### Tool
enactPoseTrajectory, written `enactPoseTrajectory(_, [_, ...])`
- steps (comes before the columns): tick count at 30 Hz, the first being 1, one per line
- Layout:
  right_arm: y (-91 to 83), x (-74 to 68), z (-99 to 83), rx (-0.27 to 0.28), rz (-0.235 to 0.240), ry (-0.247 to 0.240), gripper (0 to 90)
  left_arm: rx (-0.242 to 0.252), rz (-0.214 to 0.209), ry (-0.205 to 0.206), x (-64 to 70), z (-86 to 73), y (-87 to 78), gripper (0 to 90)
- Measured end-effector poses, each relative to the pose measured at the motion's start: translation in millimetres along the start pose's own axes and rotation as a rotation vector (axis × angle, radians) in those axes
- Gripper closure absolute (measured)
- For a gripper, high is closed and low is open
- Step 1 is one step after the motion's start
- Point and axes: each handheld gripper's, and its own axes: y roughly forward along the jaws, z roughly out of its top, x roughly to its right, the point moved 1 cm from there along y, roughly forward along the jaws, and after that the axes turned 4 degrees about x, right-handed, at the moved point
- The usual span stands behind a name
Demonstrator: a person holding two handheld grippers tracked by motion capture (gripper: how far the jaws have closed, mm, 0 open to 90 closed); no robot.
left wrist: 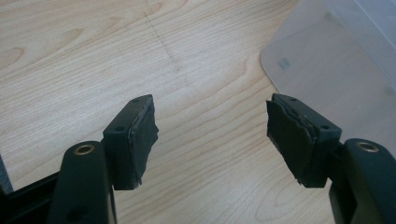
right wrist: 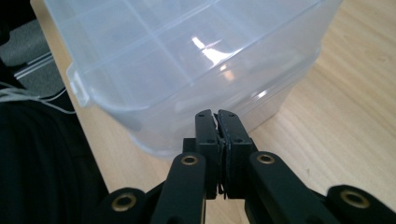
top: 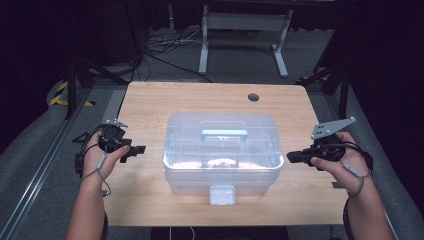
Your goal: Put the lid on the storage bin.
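Left hand (top: 97,157) sits at the left side of the wooden table (top: 150,100), holding the left gripper (top: 137,149) just above the surface, pointed right toward the box, well short of it; in the left gripper view its jaws stand wide apart with bare wood between the pads (left wrist: 142,135) and nothing held, a rounded corner of the box at upper right. Clear plastic storage box (top: 222,155) sits mid-table, lid closed, pale handle (top: 224,133) lying flat on top, front latch (top: 222,195) facing the person, inner dividers faintly visible through the lid. Right of it, the right gripper (top: 291,157) is held in the right hand (top: 345,162), tips close to the box's right end; can't tell if they touch it. In the right gripper view the jaws are pressed together, nothing between them, box wall right in front
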Motion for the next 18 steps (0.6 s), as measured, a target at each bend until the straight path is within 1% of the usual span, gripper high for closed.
enactPoseTrajectory(5, [1.0,8.9,4.4,0.060,-0.021,0.016,87.8,0.003,0.005,-0.003,0.3,-6.2,-4.3,33.1])
enactPoseTrajectory(7, [1.9,13.6,6.0,0.100,-0.037,0.027,87.2,0.001,0.007,-0.012,0.4,-8.7,-5.9,33.1])
enactPoseTrajectory(8, [1.9,13.6,6.0,0.100,-0.037,0.027,87.2,0.001,0.007,-0.012,0.4,-8.7,-5.9,33.1])
enactPoseTrajectory(9, [2.6,20.5,6.3,0.143,-0.068,0.047,86.9,0.003,0.012,-0.012,0.1,-10.5,-6.8,33.1])
enactPoseTrajectory(10, [2.6,20.5,6.3,0.143,-0.068,0.047,86.9,0.003,0.012,-0.012,0.1,-10.5,-6.8,33.1])
enactPoseTrajectory(13, [2.8,29.8,4.2,0.188,-0.092,0.074,86.5,0.002,0.013,-0.011,0.5,-11.4,-7.3,33.1])
enactPoseTrajectory(16, [3.1,39.1,1.2,0.225,-0.127,0.099,86.4,0.001,0.010,-0.006,0.4,-12.2,-6.9,33.1])
enactPoseTrajectory(18, [3.3,45.9,-1.2,0.242,-0.149,0.119,86.2,-0.001,0.010,-0.014,0.2,-14.0,-7.3,33.1])
